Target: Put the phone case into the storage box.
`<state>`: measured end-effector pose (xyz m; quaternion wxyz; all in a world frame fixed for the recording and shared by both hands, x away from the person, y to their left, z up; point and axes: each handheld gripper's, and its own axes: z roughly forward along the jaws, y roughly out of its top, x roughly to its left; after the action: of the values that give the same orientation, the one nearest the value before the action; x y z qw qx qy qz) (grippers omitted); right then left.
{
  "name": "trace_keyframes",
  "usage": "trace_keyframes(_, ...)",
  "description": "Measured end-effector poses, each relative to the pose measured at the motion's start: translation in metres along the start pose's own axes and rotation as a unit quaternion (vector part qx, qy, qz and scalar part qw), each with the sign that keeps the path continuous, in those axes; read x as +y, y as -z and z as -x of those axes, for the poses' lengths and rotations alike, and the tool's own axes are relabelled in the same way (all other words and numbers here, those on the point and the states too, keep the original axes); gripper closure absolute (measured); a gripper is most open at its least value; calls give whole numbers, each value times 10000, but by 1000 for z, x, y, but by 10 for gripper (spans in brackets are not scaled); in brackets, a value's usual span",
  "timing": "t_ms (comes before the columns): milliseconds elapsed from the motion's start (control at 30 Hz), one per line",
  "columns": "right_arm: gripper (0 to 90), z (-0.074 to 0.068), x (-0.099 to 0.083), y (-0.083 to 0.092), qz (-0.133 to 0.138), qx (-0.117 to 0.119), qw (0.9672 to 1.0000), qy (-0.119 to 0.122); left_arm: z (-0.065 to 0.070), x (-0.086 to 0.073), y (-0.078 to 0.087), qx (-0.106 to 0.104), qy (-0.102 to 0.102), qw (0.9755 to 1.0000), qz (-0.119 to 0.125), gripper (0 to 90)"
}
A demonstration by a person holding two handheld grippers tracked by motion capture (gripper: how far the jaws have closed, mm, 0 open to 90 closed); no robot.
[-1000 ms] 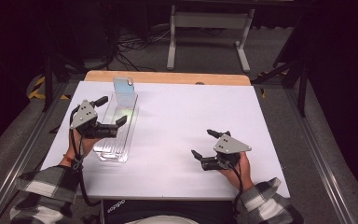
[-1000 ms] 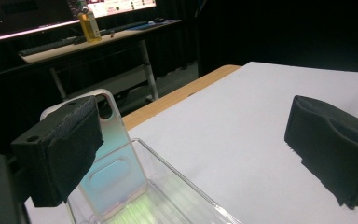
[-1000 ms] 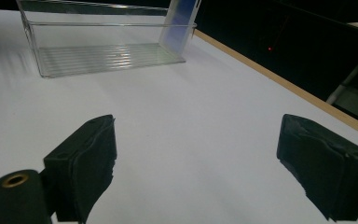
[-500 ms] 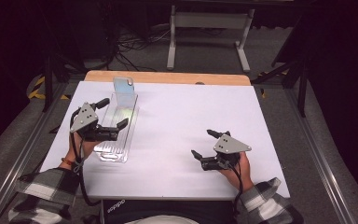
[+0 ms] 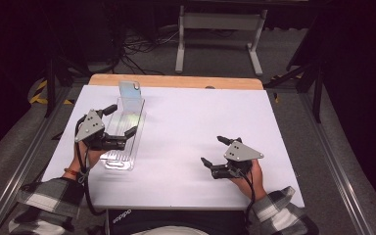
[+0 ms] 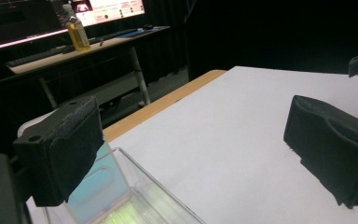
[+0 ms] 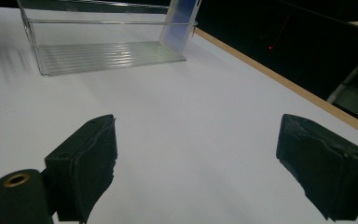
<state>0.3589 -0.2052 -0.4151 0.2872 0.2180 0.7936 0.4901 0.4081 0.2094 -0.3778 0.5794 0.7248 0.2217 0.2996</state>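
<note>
I see a white table (image 5: pixel 186 142) with a wooden far edge. On its left half lies 1 long clear plastic bin (image 5: pixel 125 134), ribbed on the bottom, its length running away from me. A pale blue card (image 5: pixel 129 91) stands upright at its far end; otherwise I see nothing inside. My left gripper (image 5: pixel 123 120) hovers over the bin, jaws spread, grasping nothing. My right gripper (image 5: pixel 212 151) sits well apart on the right, released, jaws wide.

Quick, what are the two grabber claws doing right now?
Left gripper: open, over the clear tray, holding nothing.
Right gripper: open, empty.
</note>
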Motion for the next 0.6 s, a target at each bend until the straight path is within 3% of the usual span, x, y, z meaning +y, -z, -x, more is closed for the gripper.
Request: trace_keyframes(600, 131, -1, 1, 0, -2, -16, 10000, 17, 17, 5, 1, -181, -141, 9997, 88, 52)
